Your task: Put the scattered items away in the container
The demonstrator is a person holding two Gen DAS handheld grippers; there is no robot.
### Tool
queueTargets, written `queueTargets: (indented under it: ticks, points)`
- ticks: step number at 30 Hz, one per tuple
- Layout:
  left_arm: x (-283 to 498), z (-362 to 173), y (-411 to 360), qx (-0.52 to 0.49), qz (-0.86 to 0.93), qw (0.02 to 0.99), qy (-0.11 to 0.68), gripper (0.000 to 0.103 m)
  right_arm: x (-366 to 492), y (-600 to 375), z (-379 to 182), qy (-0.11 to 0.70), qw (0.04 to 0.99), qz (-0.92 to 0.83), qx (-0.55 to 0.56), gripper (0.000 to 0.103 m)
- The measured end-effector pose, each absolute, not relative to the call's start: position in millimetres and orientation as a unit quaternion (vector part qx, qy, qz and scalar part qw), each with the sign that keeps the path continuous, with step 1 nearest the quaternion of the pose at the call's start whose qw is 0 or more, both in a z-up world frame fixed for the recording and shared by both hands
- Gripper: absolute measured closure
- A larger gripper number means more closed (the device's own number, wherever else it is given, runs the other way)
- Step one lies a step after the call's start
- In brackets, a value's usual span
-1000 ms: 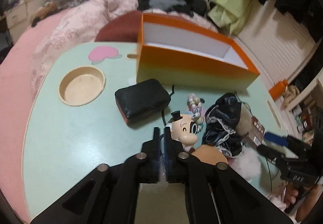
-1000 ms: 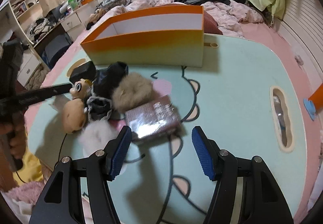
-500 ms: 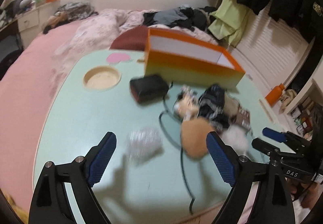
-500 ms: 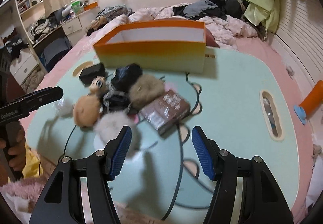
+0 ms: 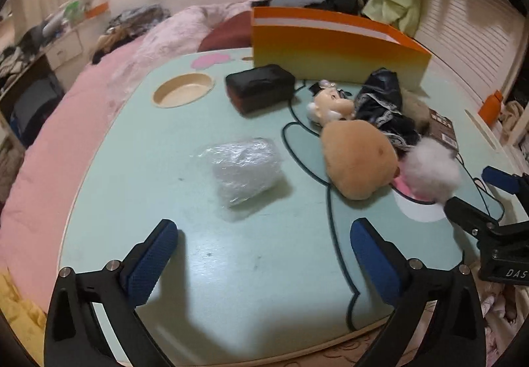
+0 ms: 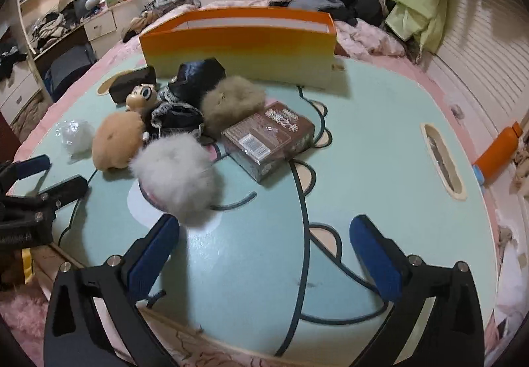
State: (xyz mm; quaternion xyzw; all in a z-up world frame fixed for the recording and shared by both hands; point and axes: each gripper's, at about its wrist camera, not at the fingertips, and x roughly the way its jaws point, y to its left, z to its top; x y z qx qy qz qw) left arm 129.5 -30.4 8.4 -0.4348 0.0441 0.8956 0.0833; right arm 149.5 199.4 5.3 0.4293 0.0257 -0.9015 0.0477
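The left gripper (image 5: 264, 254) sits low in its view, its fingers (image 5: 150, 263) wide and holding nothing. Just past it, mid-frame on the worktop (image 5: 231, 268), lies a plastic bag (image 5: 243, 170). The right gripper (image 6: 264, 254) also has wide, empty fingers; a white puff (image 6: 177, 177) is near its left finger. The box (image 6: 241, 46) stands at the top middle.

Orange container (image 6: 238, 46) behind scattered items (image 6: 185, 122)

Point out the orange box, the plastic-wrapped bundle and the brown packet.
orange box (image 6: 241, 50): right wrist view, front wall.
plastic-wrapped bundle (image 5: 243, 170): left wrist view, its middle.
brown packet (image 6: 269, 139): right wrist view, top face.
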Motion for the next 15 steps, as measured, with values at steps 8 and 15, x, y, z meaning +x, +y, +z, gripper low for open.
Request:
queueTargets:
  ticks: [8, 15]
  points:
    - [130.2, 7.9, -31.4, -0.432, 0.897, 0.086, 0.045, 0.000, 150.7, 200.3, 4.8, 0.026, 0.050, -0.903, 0.427, 0.000]
    - [130.0, 8.0, -31.4, -0.432, 0.897, 0.086, 0.045, 0.000, 151.0, 200.2, 5.0, 0.026, 0.050, -0.902, 0.427, 0.000]
